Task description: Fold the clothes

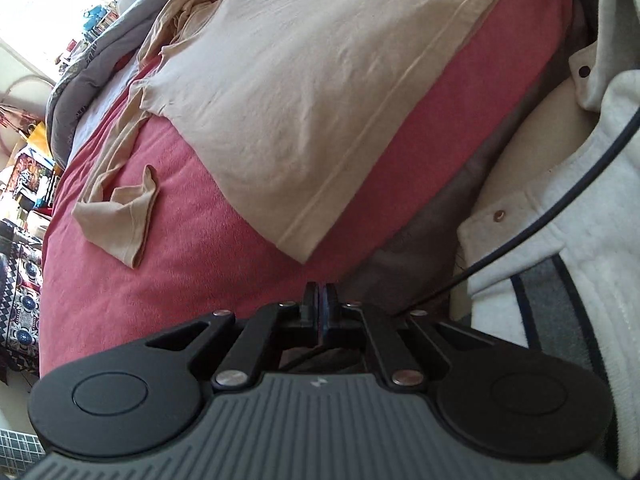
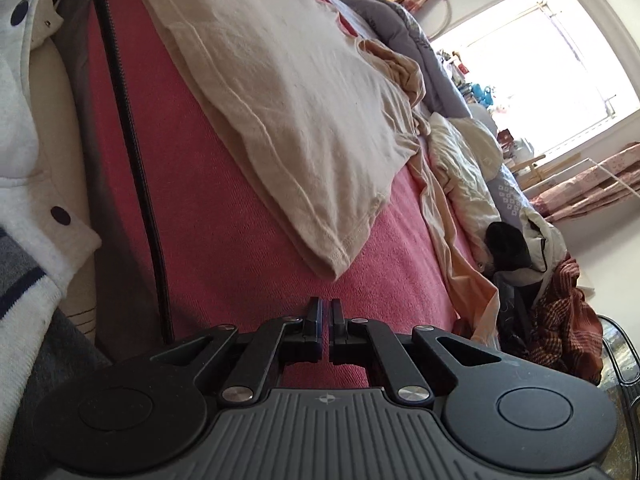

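Now, line by line:

Bed: a red blanket (image 1: 168,264) of nubby, towel-like weave covers it, lying smooth and mostly flat.

Shirt: a beige knit shirt (image 1: 288,92), soft and finely creased, lies flat on the blanket as a broad folded slab with straight edges. A stitched hem band runs along its near edge to a crisp corner. In the right wrist view the same shirt (image 2: 304,100) shows stacked layers at the corner, with a row of stitching.

Sleeve: a thinner, tan sleeve (image 1: 120,216) trails left from the shirt, rumpled and twisted, its cuff end lying loose on the blanket.

Left gripper: the left gripper (image 1: 320,300) is black, with jointed metal links and silver rivets; its jaws stand almost together with only a thin slit, nothing between them. It hovers over the blanket edge, just near of the shirt's corner, apart from it.

Right gripper: the right gripper (image 2: 325,312) has its jaws pressed nearly together, holding nothing, over bare blanket near the shirt's other corner.

Person: a white fleecy jacket (image 1: 592,184) with snap buttons, close to the bed's near side; a black cable (image 1: 560,200) crosses it.

Far side: a grey quilt (image 2: 404,28), puffy and bunched; a cream crumpled cloth (image 2: 464,160); a bright window (image 2: 540,60).
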Demonstrator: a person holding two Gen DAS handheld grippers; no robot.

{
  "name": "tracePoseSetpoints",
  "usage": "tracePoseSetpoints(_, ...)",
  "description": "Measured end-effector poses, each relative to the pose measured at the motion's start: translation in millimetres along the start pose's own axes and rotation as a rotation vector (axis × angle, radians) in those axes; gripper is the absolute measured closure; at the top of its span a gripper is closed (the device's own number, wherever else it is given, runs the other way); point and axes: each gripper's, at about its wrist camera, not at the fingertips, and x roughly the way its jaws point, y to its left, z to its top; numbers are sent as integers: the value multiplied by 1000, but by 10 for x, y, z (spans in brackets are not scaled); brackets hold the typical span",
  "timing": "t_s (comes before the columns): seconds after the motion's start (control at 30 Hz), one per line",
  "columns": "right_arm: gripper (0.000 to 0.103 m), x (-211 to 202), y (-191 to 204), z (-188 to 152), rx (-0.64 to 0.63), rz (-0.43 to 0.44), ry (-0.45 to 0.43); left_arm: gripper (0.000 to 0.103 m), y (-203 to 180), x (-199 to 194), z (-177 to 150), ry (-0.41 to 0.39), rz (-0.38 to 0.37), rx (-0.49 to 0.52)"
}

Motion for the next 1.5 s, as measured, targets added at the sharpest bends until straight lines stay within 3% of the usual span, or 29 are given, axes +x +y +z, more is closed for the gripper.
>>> tracePoseSetpoints(0.13, 92, -125, -180, 11, 73, 27, -3, 88, 172, -206, -41, -43, -34, -97)
tracePoseSetpoints(0.2, 77, -191, -299, 86, 125, 31, -28, 85, 322, -325, -63, -78, -29, -177)
tracePoseSetpoints(0.23, 66, -224, -370, 145, 162, 38, -52, 77, 401, -384, -74, -97, -25, -219)
tracePoseSetpoints(0.27, 59, -251, -440, 226, 208, 54, -85, 56, 487, -452, -96, -127, -13, -270)
tracePoseSetpoints(0.3, 57, -274, -505, 315, 257, 73, -120, 44, 577, -518, -128, -161, -1, -333)
tracePoseSetpoints(0.37, 54, -299, -617, 522, 349, 120, -191, 37, 740, -628, -199, -221, 24, -455)
tracePoseSetpoints(0.53, 54, -236, -590, 1359, 453, 274, -404, 29, 995, -672, -429, -275, 189, -700)
tracePoseSetpoints(0.67, 54, -219, -202, 2153, 309, 353, -573, 26, 1088, -661, -681, -278, 289, -807)
tracePoseSetpoints(0.83, 55, -216, 463, 2947, -90, 364, -691, 23, 1260, -725, -1108, -288, 363, -940)
tracePoseSetpoints(0.93, 55, -143, 733, 3273, -185, 387, -677, 23, 1329, -722, -1319, -293, 391, -1031)
tracePoseSetpoints(1.03, 55, -6, 848, 3538, -128, 415, -618, 22, 1325, -663, -1498, -290, 375, -1105)
tracePoseSetpoints(1.1, 55, 51, 872, 3617, -101, 413, -598, 23, 1305, -609, -1573, -280, 364, -1129)
tracePoseSetpoints(1.3, 56, 150, 1318, 3687, -275, 412, -605, 23, 1235, -433, -1645, -269, 330, -1155)
tracePoseSetpoints(1.4, 70, 297, 1385, 3847, -187, 468, -550, 23, 1216, -404, -1647, -270, 321, -1162)
tracePoseSetpoints(1.47, 91, 386, 1284, 3993, -66, 541, -474, 23, 1197, -413, -1647, -276, 320, -1160)
tracePoseSetpoints(1.5, 96, 404, 1208, 4029, -15, 556, -457, 23, 1188, -420, -1649, -278, 321, -1159)
